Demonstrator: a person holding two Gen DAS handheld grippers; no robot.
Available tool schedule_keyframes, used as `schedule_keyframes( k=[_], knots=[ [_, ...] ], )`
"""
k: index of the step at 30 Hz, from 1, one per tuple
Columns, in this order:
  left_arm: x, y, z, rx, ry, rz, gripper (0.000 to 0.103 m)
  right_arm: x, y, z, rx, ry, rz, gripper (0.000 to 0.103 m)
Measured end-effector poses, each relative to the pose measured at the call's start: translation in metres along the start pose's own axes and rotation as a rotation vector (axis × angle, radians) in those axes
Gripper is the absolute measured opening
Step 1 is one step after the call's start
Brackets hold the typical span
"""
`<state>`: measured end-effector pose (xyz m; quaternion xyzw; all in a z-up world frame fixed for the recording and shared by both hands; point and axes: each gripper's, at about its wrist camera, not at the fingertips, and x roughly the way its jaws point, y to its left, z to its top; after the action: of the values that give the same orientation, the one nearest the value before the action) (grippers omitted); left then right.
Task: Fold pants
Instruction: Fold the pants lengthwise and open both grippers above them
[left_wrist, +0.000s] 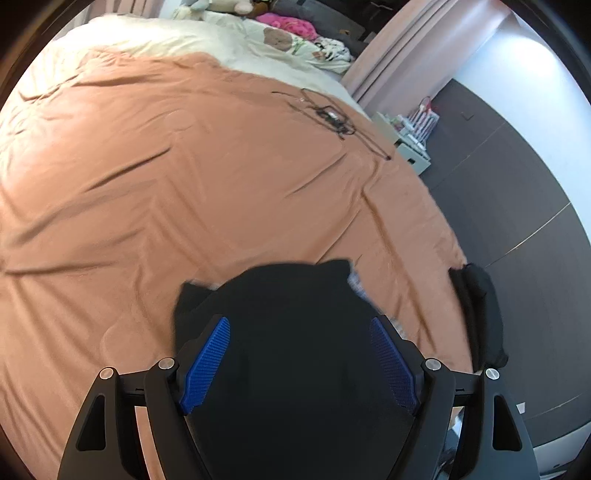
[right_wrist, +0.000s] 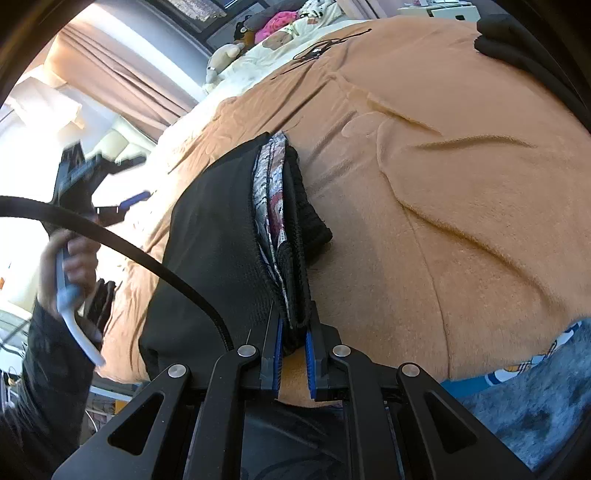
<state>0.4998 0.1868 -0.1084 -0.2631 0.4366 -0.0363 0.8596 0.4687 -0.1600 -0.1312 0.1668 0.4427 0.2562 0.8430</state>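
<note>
The black pants lie folded on the orange blanket. In the left wrist view my left gripper is open above them, its blue pads spread wide on either side of the cloth. In the right wrist view my right gripper is shut on the pants at their waistband edge, where a patterned lining shows between the black layers. The left gripper shows there too, held in a hand above the pants' far side.
Tangled black cables lie on the far part of the blanket. Another dark garment hangs at the bed's right edge. Pillows and plush toys sit at the head. A black cable arcs across the right wrist view. Dark floor lies to the right.
</note>
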Motion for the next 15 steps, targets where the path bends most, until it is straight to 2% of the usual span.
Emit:
schedule_keyframes(
  k=[3, 5, 8, 15],
  knots=[
    [-0.008, 0.013, -0.017, -0.019, 0.015, 0.009, 0.080, 0.000, -0.003, -0.003, 0.025, 0.028, -0.015, 0.008],
    [-0.013, 0.019, -0.028, -0.018, 0.022, 0.020, 0.080, -0.003, -0.008, -0.003, 0.051, 0.033, -0.012, 0.012],
    [-0.021, 0.024, -0.045, -0.016, 0.028, 0.035, 0.080, -0.016, -0.008, 0.000, 0.035, 0.002, -0.043, 0.020],
    [-0.036, 0.034, -0.071, -0.032, 0.018, 0.045, 0.080, -0.032, 0.005, 0.026, -0.042, -0.047, -0.058, 0.023]
  ],
)
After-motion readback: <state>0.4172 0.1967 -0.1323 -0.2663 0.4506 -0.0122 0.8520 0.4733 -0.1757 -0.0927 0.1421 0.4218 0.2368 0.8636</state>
